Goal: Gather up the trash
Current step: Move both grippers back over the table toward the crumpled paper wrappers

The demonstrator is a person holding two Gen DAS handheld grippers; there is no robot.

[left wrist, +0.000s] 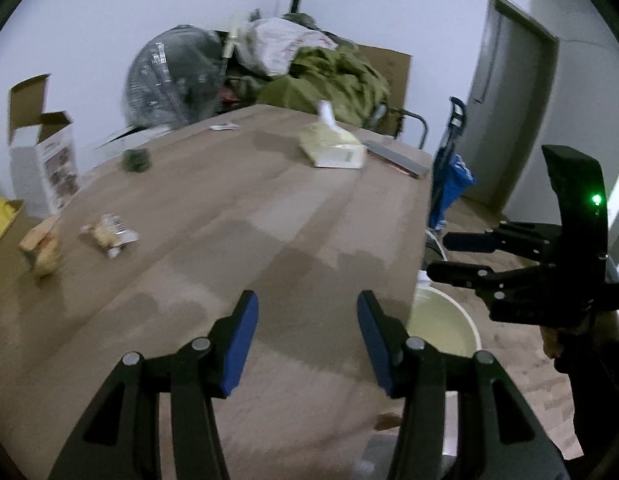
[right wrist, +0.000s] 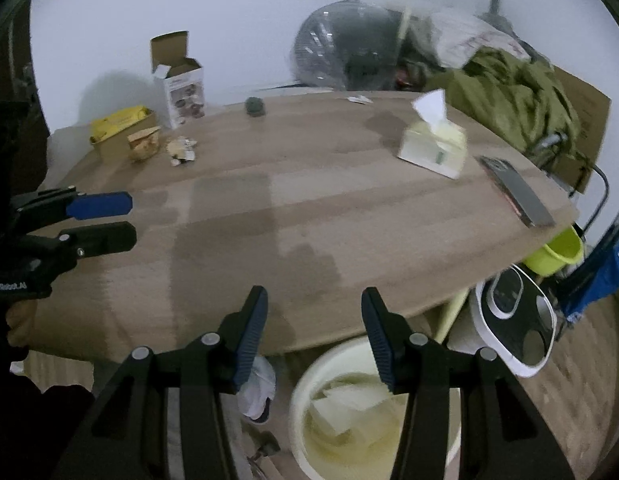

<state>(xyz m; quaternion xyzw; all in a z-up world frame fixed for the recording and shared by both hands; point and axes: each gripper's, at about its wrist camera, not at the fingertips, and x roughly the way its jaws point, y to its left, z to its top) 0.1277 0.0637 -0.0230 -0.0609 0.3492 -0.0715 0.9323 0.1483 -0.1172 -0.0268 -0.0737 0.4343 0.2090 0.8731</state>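
Though it lies near the table's far left edge, the crumpled wrapper (right wrist: 182,151) looks light, thin and crackly, best pinched at a raised fold. Beside it sits a torn snack bag (right wrist: 143,143). The left gripper (left wrist: 305,344) and right gripper (right wrist: 313,340) both hang open and empty above the near edge, over the cream bin (right wrist: 309,392).

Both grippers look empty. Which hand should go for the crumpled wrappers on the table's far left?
Left, probably. The left gripper is open, empty and already over the table on the crumpled wrappers' side. The right gripper, also open, hangs over the bin beyond the table's right edge.
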